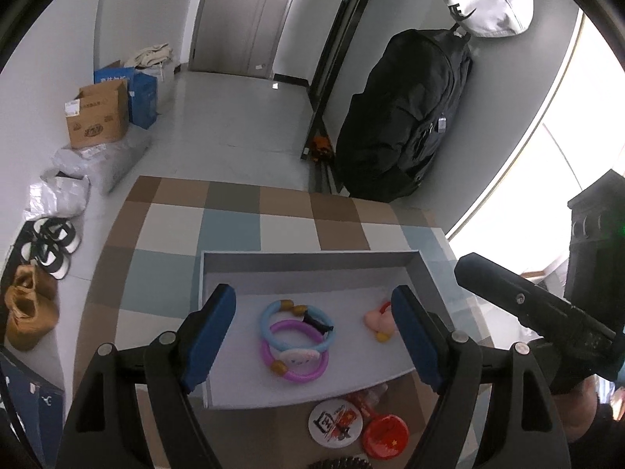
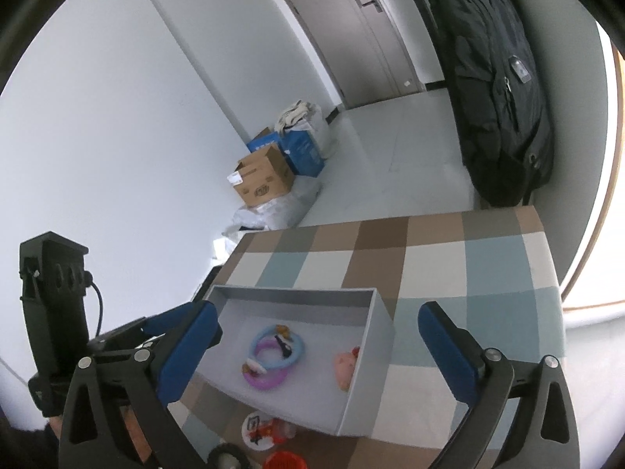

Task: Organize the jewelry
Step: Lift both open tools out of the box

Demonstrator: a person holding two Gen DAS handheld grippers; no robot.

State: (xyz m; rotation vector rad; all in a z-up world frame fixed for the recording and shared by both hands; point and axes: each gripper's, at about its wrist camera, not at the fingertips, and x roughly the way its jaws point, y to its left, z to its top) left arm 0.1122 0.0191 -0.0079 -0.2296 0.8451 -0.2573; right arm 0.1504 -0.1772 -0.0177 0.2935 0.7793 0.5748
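Note:
An open grey box [image 1: 218,269] [image 2: 384,320] sits on the checkered table. Inside lie a blue bracelet [image 1: 269,326] [image 2: 299,346] over a purple bracelet [image 1: 300,375] [image 2: 265,383], a small black clip [image 1: 318,322] [image 2: 283,346] and a pink pig charm [image 1: 377,320] [image 2: 345,367]. In front of the box lie a white round badge [image 1: 335,422] [image 2: 256,430] and a red round badge [image 1: 384,437] [image 2: 283,461]. My left gripper [image 1: 312,336] is open and empty above the box. My right gripper [image 2: 320,351] is open and empty above the box.
The checkered tablecloth [image 1: 234,226] [image 2: 468,265] covers the table. A black backpack [image 1: 406,117] [image 2: 496,78] hangs at the far right. Cardboard boxes [image 1: 97,117] [image 2: 265,179], bags and shoes [image 1: 31,308] lie on the floor to the left.

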